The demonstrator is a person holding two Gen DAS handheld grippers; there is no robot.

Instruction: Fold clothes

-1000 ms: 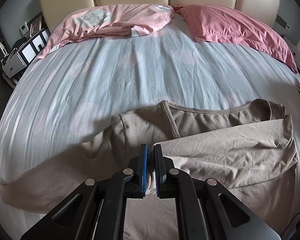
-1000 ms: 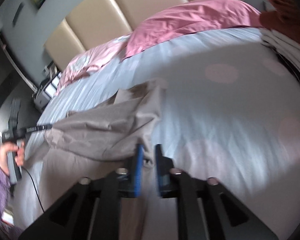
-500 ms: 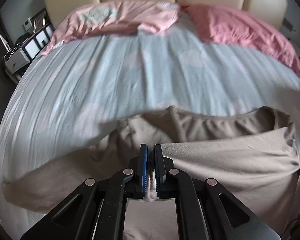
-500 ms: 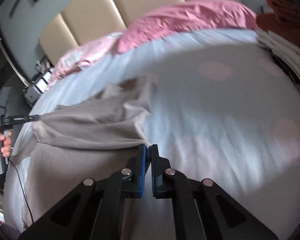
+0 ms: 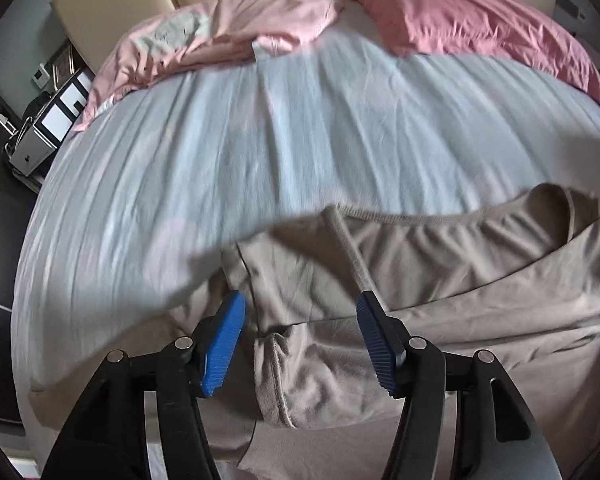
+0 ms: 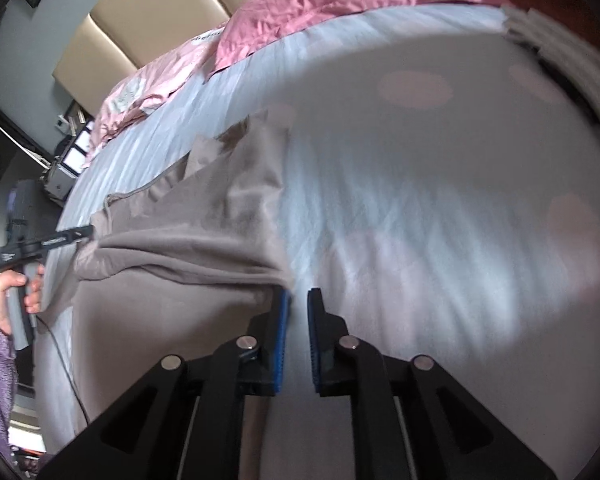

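Handling: I judged the taupe top (image 5: 440,280) light, soft and limp, a knit that would sag and crease wherever it was left unsupported, and not fragile.
Where to hold: I would have taken it by the doubled hem edge (image 5: 278,380) or along the ribbed neckline (image 5: 400,220), where the cloth is thicker and a pinch would slip less.
Look of the top: plain brownish-grey, long-sleeved, with the lower part folded up over the chest and one sleeve (image 5: 112,356) trailing out to the left in the left wrist view.
Place: it lay on the pale blue bed sheet (image 5: 260,140) near the foot of the bed, well apart from the pink pillows (image 5: 480,28) at the headboard.
Left gripper (image 5: 300,320): its fingers had just been opening and stood wide apart, released, with the folded cloth lying slack between them and touching neither pad.
Right gripper (image 6: 298,300): its fingers had just been opening a little; a narrow gap showed between them, and the fold's corner (image 6: 274,276) sat just beside the left finger, not clenched.
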